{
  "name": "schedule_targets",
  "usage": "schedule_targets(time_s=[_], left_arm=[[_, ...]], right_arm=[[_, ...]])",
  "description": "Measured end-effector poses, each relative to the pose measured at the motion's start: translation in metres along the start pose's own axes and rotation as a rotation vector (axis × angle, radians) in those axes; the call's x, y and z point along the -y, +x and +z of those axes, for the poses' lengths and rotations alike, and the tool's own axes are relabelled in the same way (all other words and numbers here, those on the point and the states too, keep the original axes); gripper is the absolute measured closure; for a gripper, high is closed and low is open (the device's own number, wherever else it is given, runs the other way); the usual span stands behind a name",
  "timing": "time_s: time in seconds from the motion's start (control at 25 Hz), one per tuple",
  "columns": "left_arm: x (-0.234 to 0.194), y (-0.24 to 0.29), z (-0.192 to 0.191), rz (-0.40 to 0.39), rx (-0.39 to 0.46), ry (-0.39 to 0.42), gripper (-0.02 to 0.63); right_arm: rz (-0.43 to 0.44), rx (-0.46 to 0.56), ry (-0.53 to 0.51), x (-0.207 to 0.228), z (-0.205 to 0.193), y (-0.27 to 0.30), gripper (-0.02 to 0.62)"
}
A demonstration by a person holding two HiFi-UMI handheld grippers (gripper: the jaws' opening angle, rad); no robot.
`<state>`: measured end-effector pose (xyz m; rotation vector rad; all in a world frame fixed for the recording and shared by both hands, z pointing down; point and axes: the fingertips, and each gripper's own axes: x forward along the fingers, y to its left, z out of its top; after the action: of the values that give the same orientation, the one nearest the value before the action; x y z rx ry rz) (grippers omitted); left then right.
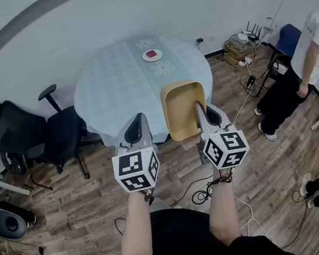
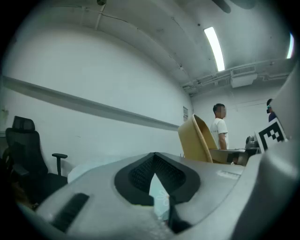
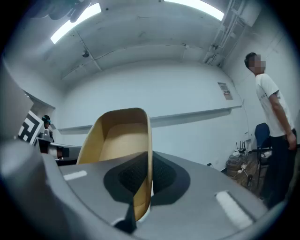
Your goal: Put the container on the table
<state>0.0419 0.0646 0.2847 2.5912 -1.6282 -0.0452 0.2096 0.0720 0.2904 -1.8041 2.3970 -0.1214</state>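
The right gripper (image 1: 200, 110) is clamped on one wall of a tan container (image 1: 181, 106), holding it at centre frame above the near edge of a round, blue-clothed table (image 1: 112, 83). To its left, the left gripper (image 1: 137, 123) is closed and empty.

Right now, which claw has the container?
The right claw: it is shut on the side wall of the tan container. The left claw is empty.
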Motion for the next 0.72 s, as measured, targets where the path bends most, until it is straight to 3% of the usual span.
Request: schedule_targets(time_s=[0.16, 0.36, 0.72], left_arm=[[0.009, 0.003, -0.001, -0.019, 0.002, 0.001, 0.604], [0.021, 0.008, -0.001, -0.042, 0.004, 0.010, 0.604], [0.013, 0.012, -0.002, -0.011, -0.002, 0.002, 0.604]], right_arm=[[-0.049, 0.002, -0.035, 0.015, 0.003, -0.008, 0.583], [-0.086, 0.029, 0.022, 0.032, 0.003, -0.008, 0.583], [-0.075, 0.037, 0.062, 0.042, 0.002, -0.001, 0.583]])
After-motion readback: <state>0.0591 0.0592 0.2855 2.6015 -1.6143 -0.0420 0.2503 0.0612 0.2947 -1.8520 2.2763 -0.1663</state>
